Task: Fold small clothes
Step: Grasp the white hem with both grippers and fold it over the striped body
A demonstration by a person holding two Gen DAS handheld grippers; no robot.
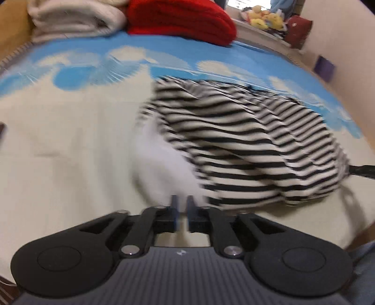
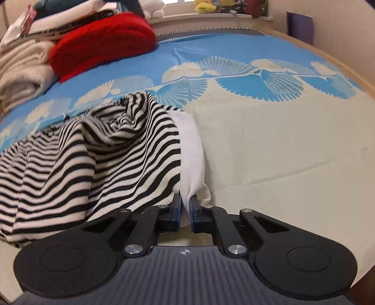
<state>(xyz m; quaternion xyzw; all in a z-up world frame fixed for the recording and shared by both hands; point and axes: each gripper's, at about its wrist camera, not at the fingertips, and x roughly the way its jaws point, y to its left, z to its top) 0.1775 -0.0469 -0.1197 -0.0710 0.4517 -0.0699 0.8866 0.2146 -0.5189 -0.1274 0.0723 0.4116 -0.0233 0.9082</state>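
Note:
A black-and-white striped garment [image 1: 246,140] with a white hem band [image 1: 161,164] lies bunched on the bed. In the blurred left wrist view my left gripper [image 1: 182,201] is shut on the white hem. In the right wrist view the same striped garment [image 2: 105,159] drapes to the left, and my right gripper [image 2: 186,204] is shut on its white hem band [image 2: 192,150], holding it lifted off the bedspread. A dark tip of the other gripper [image 1: 363,171] shows at the garment's right edge in the left wrist view.
The bed has a cream and blue shell-pattern bedspread [image 2: 281,131]. A folded red knit [image 2: 103,44] and a cream folded blanket [image 2: 23,70] sit at the far left. Plush toys [image 1: 264,16] line the windowsill. A purple object [image 2: 300,23] leans on the wall.

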